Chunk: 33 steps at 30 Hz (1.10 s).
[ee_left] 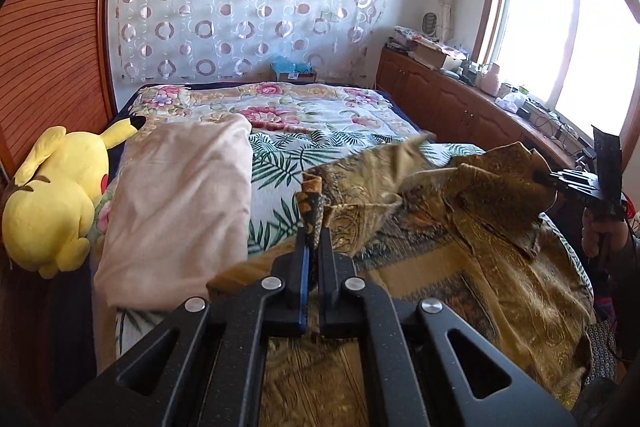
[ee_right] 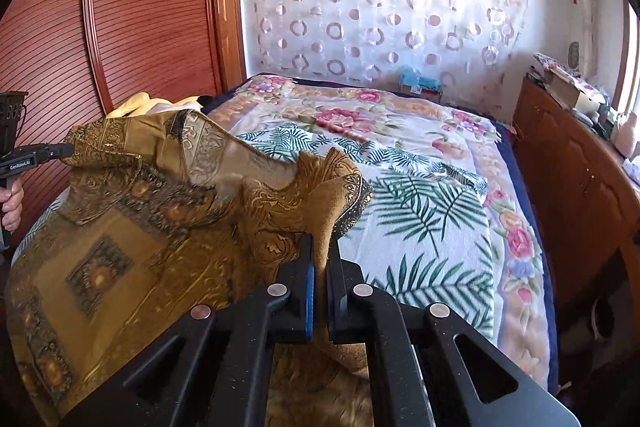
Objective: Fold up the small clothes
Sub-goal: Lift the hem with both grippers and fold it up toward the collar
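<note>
A gold and brown patterned garment (ee_left: 472, 235) lies spread on the near part of the bed (ee_left: 304, 115), also in the right wrist view (ee_right: 140, 227). My left gripper (ee_left: 314, 231) is shut on its left edge and holds it lifted off the bed. My right gripper (ee_right: 321, 247) is shut on its right edge and holds it lifted too. The right gripper shows at the far right of the left wrist view (ee_left: 538, 177). The left gripper shows at the far left of the right wrist view (ee_right: 70, 149). The cloth between them sags and is creased.
A folded beige cloth (ee_left: 180, 211) lies on the bed's left side beside a yellow plush toy (ee_left: 56, 199). A wooden wardrobe (ee_right: 132, 19) stands left. A cluttered wooden cabinet (ee_left: 460, 91) runs under the window on the right. The floral bedspread (ee_right: 420, 187) stretches beyond the garment.
</note>
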Each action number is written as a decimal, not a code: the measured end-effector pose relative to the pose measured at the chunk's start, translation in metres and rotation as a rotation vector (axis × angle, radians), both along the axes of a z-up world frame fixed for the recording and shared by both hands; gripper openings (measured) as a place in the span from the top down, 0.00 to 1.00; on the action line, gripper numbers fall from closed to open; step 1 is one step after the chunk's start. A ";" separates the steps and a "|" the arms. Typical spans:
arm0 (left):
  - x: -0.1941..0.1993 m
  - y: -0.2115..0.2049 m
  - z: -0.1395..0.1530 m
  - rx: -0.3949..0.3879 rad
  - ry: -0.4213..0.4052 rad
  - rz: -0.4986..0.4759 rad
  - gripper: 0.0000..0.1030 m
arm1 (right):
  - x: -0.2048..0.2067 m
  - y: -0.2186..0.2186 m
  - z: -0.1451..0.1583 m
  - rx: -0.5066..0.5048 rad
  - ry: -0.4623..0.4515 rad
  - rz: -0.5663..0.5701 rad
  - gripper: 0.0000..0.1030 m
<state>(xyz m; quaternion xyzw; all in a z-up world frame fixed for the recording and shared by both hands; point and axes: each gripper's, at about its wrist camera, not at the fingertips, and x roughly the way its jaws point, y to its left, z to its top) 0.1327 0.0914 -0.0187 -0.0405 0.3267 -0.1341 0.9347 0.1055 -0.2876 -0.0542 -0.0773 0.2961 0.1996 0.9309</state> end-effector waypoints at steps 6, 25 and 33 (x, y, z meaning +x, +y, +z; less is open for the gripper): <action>-0.047 0.009 -0.005 -0.007 -0.011 0.032 0.97 | -0.049 -0.021 -0.011 0.053 0.013 -0.009 0.96; -0.135 0.059 -0.015 -0.059 -0.038 0.155 0.97 | -0.182 -0.053 0.015 0.014 0.003 -0.010 0.96; -0.129 0.071 -0.042 -0.096 0.045 0.179 0.92 | -0.166 -0.051 -0.003 -0.009 0.095 -0.009 0.96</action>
